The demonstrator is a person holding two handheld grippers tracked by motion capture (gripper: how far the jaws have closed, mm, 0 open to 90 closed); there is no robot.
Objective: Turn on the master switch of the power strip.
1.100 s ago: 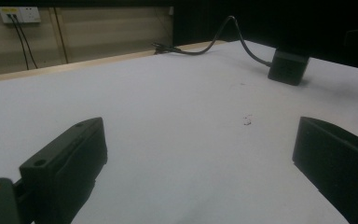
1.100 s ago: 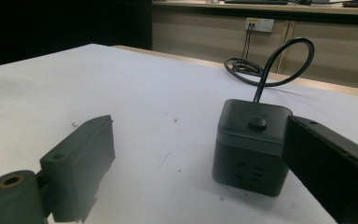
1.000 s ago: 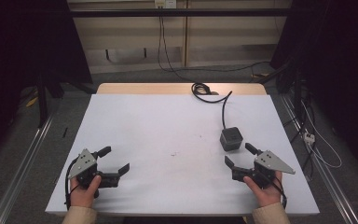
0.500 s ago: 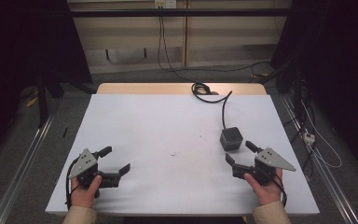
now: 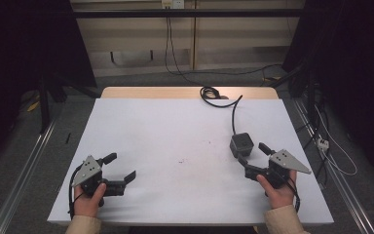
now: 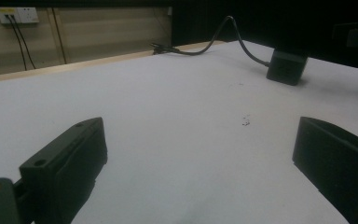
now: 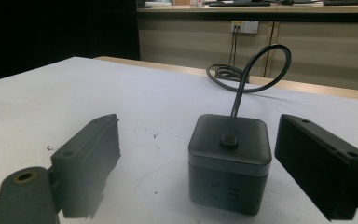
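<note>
A dark grey cube with a round button on top [image 5: 241, 144] [image 7: 228, 161] [image 6: 286, 66] stands on the right half of the white table [image 5: 175, 131]. Its black cable [image 5: 233, 109] [image 7: 251, 70] runs to a coil at the far edge. My right gripper [image 5: 253, 153] [image 7: 196, 139] lies low just in front of the cube. Its jaws have just been closing a little and stand open, with the cube's near part between their tips and the pads not touching it. My left gripper [image 5: 122, 165] [image 6: 200, 135] rests open near the front left, nothing between its jaws.
A wooden strip [image 5: 185, 92] borders the table's far edge. Beyond it a wall socket [image 5: 171, 4] feeds hanging cables. Metal rails [image 5: 24, 170] run along the floor on both sides of the table. A few small dark specks [image 5: 181, 161] mark the middle of the table.
The right gripper has edged forward, closer to the cube. The left gripper and the cube have not moved.
</note>
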